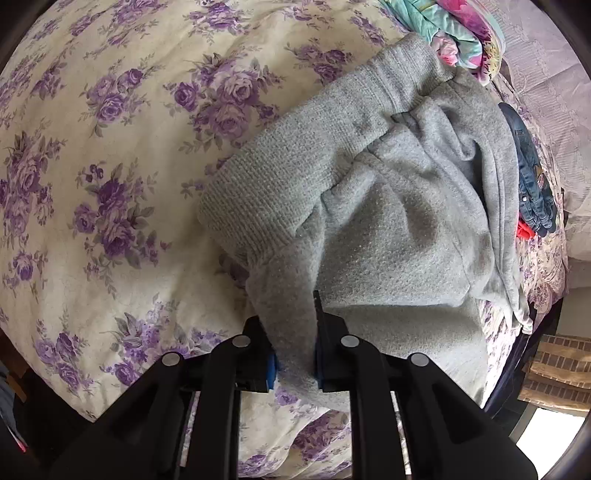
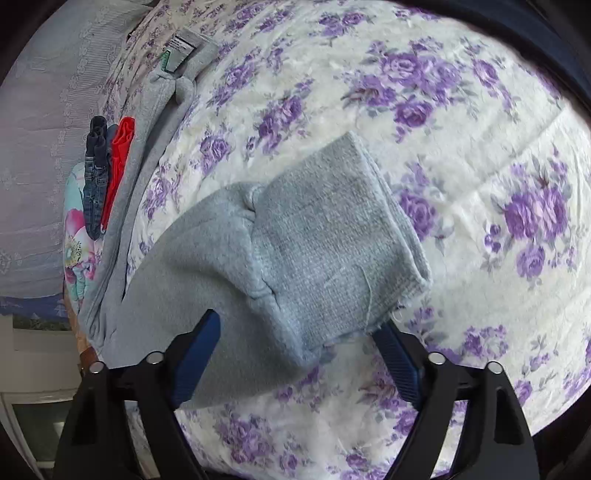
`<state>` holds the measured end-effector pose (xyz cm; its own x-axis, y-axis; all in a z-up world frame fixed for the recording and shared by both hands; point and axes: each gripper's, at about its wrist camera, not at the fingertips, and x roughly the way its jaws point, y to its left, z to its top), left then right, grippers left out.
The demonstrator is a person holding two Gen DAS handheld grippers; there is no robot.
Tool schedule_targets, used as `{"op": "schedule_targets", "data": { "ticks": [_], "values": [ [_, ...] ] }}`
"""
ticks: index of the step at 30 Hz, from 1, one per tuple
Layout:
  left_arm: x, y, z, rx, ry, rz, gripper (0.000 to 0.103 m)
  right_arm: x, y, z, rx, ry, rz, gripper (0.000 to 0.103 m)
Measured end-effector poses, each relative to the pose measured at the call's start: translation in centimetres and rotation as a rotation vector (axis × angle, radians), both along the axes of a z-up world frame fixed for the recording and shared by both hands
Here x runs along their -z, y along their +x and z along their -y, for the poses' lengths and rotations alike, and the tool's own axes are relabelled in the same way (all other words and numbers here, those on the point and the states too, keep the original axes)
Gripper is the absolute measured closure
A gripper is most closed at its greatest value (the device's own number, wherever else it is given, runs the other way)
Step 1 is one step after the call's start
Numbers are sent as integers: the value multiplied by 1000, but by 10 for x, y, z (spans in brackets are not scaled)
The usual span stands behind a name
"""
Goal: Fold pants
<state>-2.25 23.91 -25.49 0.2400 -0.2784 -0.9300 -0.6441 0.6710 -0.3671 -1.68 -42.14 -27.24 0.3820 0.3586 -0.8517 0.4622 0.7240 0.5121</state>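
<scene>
Grey fleece sweatpants (image 1: 388, 221): on floral bedspread (image 1: 110, 147). Left gripper (image 1: 295, 354): clamped on a leg fold. Right gripper (image 2: 299, 332): jaws spread wide, straddling ribbed cuff (image 2: 332, 240), gripping nothing.

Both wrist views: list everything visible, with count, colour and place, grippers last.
grey sweatpants: one, grey, lying on the bed, ribbed cuffs toward the cameras
floral bedspread: one, cream with purple roses, under everything
jeans: one, dark blue, at the far edge of the bed beside the pants
red garment: one, red, next to the jeans
colourful fabric: one bundle, teal and pink, far corner of the bed
left gripper: black with blue fingers, shut on a fold of the pants
right gripper: black with blue fingers, open around a cuff
</scene>
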Motion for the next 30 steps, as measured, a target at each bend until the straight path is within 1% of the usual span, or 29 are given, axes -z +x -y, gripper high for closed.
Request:
{"op": "schedule_targets", "data": {
  "ticks": [1, 3, 4, 5, 7, 9, 10, 12, 13, 14, 15, 16, 17, 18, 19, 20, 21, 22, 23, 24, 25, 26, 27, 28, 30],
  "values": [
    [0, 0, -1, -6, -7, -1, 89, -4, 7, -4, -27, -10, 31, 85],
    [-3, -2, 0, -4, -7, 5, 89, -20, 15, -2, -3, -14, 61, 85],
    [-7, -4, 1, 3, -3, 12, 89, -32, 18, 0, -14, -39, 86, 85],
    [-11, -6, 3, 12, 0, 21, 89, -48, 21, -2, -40, -84, 107, 85],
    [-19, -15, 9, 27, -5, 32, 89, -71, 22, 0, -85, -156, 119, 85],
    [-25, -27, 15, 33, -19, 41, 89, -84, 19, 2, -108, -204, 89, 85],
    [-27, -33, 18, 32, -26, 44, 89, -86, 16, 3, -112, -226, 63, 85],
    [-27, -45, 22, 26, -35, 46, 89, -77, 7, 9, -113, -265, 3, 84],
    [-23, -49, 23, 29, -36, 39, 89, -67, 6, 11, -113, -280, -25, 83],
    [-15, -50, 23, 34, -28, 28, 88, -52, 2, 12, -115, -291, -51, 79],
    [-7, -49, 22, 40, -16, 9, 80, -35, 0, 11, -124, -306, -78, 74],
    [0, -48, 21, 47, 3, -15, 69, -17, 3, 7, -144, -348, -127, 58],
    [0, -47, 21, 46, 6, -17, 69, -5, 3, 2, -172, -384, -165, 55],
    [-4, -48, 21, 46, 4, -13, 66, -7, 4, -2, -188, -411, -159, 53],
    [-13, -50, 21, 59, 28, -10, 59, -14, 5, -5, -207, -430, -167, 43],
    [-25, -54, 20, 79, 88, -6, 55, -22, 6, -7, -231, -448, -175, 40],
    [-38, -60, 21, 99, 160, -7, 47, -34, 5, -7, -242, -482, -170, 40],
    [-49, -65, 21, 118, 215, -5, 44, -48, 3, -6, -243, -531, -159, 40],
    [-62, -70, 22, 135, 256, 4, 44, -63, 2, -6, -245, -587, -144, 39],
    [-76, -72, 24, 144, 320, 4, 45, -78, 3, -6, -249, -646, -125, 38],
    [-89, -71, 25, 155, 386, 12, 45, -93, 6, -8, -252, -693, -93, 34],
    [-102, -64, 26, 173, 428, 36, 45, -108, 11, -10, -250, -712, -47, 30],
    [-113, -54, 28, 192, 443, 68, 45, -122, 20, -11, -248, -694, 11, 28],
    [-120, -40, 30, 214, 438, 106, 44, -133, 34, -13, -248, -639, 70, 28],
    [-123, -4, 38, 263, 407, 166, 42, -142, 76, -23, -255, -465, 172, 28]
  ]
}}
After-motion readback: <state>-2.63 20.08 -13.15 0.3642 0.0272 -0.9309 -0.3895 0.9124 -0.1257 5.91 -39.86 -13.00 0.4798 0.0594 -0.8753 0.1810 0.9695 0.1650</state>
